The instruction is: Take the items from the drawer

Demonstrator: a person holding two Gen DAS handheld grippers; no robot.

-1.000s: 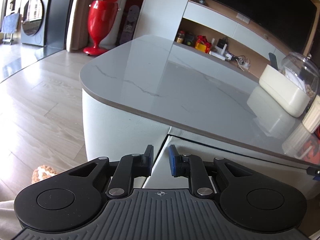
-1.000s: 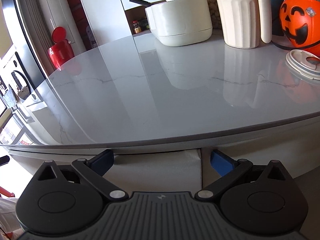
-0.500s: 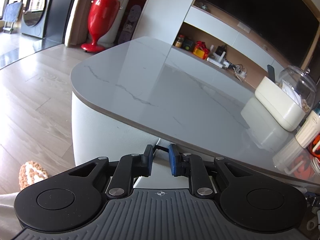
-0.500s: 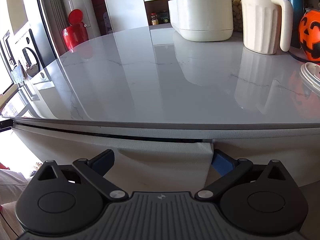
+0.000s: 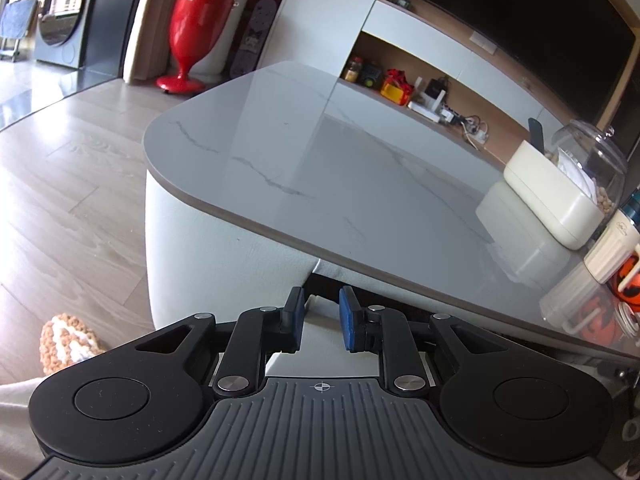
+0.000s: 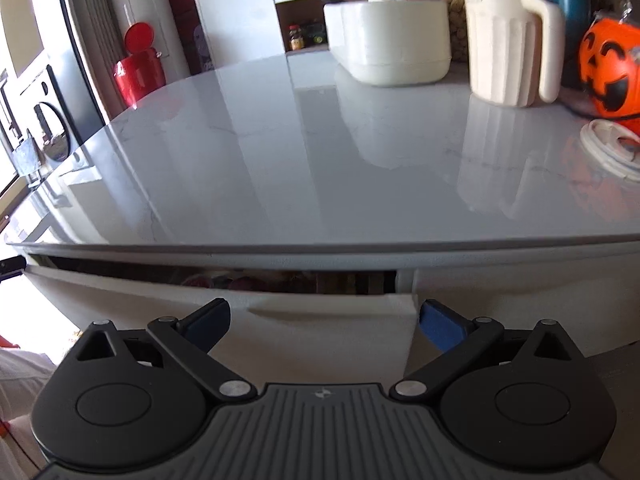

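1. Drawer (image 6: 320, 320) under the grey tabletop (image 6: 320, 160) stands partly pulled out.
2. Right gripper (image 6: 324, 320) sits level, spread wide across the drawer's front corner.
3. Left gripper (image 5: 322, 320), narrowly parted, pinches the drawer's other corner.

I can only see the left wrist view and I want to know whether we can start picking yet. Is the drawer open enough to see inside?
Observer: Partly. In the right wrist view the drawer stands out from under the countertop, leaving a dark slot along its top.
Operator: Anything in that slot?
Observer: Dim reddish shapes, too dark to name.
Operator: Where is the right gripper?
Observer: The right gripper has its jaws wide open and empty, in front of the drawer's right end.
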